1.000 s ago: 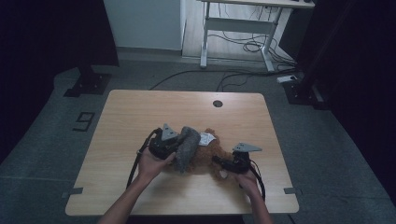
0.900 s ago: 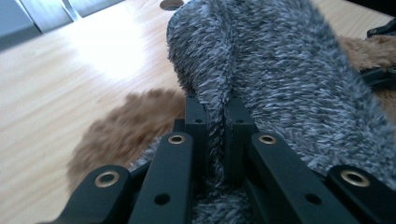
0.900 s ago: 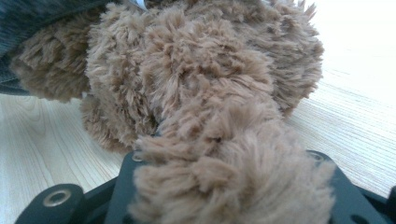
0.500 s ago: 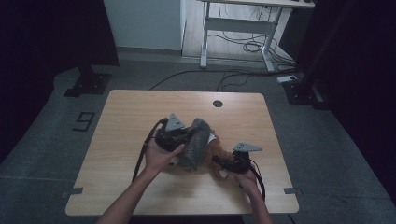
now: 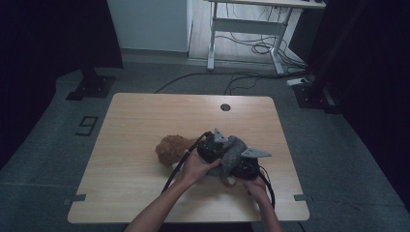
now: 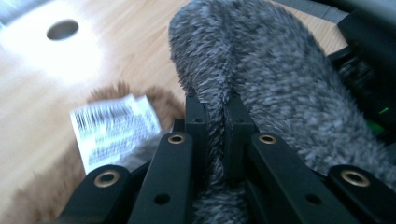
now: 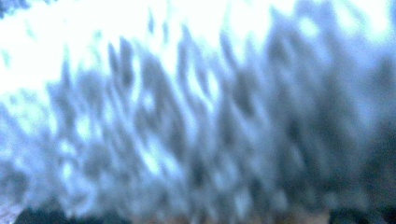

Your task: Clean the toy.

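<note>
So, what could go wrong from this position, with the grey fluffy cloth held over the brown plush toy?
1. The left gripper pinches only a thin fold of the grey fluffy cloth; a pull could make the pile slip out.
2. The brown plush toy lies loose on the table, partly under the cloth, so it may be dragged along.
3. The white label sits close beside the jaws and might get caught.

Grey fuzzy cloth [image 6: 280, 88], bunched up, draped over my brown plush toy [image 5: 170, 147] (white barcode tag [image 6: 114, 128] showing), mid worktop [image 5: 145, 116].
</note>
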`<state>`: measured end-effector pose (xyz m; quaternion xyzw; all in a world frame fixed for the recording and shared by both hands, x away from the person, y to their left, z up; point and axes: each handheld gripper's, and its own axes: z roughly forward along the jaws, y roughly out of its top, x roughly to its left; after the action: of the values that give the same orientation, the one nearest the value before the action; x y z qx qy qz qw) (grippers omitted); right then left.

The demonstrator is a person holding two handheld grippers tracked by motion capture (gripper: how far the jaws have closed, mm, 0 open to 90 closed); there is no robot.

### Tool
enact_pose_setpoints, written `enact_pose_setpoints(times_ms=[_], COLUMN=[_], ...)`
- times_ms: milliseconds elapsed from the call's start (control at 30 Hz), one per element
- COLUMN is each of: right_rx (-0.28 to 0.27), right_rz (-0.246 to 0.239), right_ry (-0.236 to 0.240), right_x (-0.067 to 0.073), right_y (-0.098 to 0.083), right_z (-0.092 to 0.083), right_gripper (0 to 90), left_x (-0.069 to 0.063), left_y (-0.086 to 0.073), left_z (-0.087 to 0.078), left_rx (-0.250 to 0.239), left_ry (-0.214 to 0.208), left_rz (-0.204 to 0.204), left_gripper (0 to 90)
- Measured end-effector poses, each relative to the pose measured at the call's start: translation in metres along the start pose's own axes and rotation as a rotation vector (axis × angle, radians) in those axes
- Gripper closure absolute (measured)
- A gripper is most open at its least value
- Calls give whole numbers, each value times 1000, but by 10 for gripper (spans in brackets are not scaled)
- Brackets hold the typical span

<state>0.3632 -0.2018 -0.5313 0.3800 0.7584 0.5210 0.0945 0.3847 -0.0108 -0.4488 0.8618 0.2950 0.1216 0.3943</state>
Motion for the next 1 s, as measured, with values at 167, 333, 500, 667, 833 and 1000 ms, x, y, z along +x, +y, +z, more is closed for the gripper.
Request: enact_pose_setpoints(times_ms=[167,333,500,667,833,1000], right_rx=[1,-1,-1,-3,-4,0], right_rz=[-9,-4,-1,11,12,17], right_ry=[-9,-14,-13,-11,-10,-5], right_x=[0,0,-1,-1,-1,-2], right_y=[0,1,0,0,0,0], right_z=[0,-1,-1,0,0,0], right_gripper=[590,590,590,589,589,588], left_x=[12,30,48,69,83,97], left_y=[-9,-24,-41,-62,-80,-99], left_z=[-21,-43,-68,-86,-103,-114], left_rx=[-29,-39,-66,-55,-82,-90], left_ry=[60,160,218,271,289,296], left_rz=[4,-14,-38,-78,-123,-183], left_gripper=[826,828,829,828,828,828])
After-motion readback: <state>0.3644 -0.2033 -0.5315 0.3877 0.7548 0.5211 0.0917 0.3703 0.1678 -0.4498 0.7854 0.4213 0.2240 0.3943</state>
